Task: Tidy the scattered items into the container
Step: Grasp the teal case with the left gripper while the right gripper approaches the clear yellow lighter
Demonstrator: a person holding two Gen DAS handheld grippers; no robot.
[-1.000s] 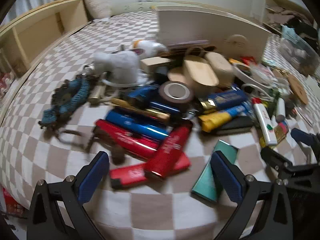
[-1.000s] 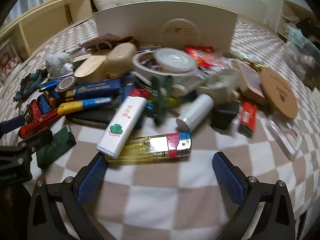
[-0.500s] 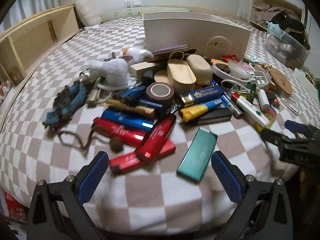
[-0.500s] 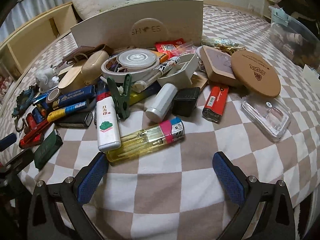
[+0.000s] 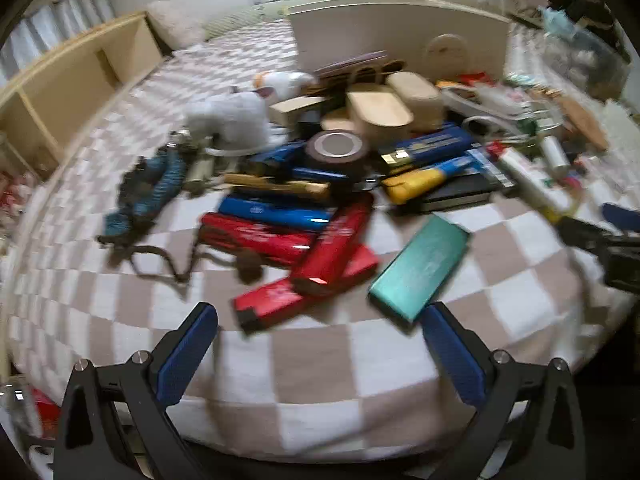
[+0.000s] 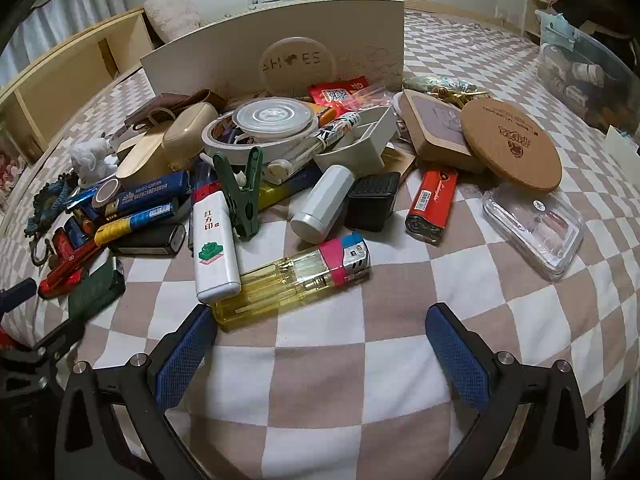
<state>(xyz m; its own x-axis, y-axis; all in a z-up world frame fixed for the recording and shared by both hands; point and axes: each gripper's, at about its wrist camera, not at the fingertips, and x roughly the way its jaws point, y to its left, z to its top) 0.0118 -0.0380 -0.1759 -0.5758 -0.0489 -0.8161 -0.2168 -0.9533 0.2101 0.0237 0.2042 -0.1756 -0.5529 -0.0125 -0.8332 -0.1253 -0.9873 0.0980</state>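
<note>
In the blurred left wrist view, the left gripper (image 5: 320, 344) gapes wide and empty above three red flat packs (image 5: 334, 236) and one teal flat box (image 5: 420, 266) on the beige-and-white checked bedcover (image 5: 312, 364). In the right wrist view, the right gripper (image 6: 320, 344) spreads wide, empty, near one clear yellow lighter (image 6: 292, 276) and one white lighter (image 6: 214, 248); the cream cardboard box (image 6: 200, 56) stands behind the pile, wooden shelving (image 6: 64, 76) at the left.
</note>
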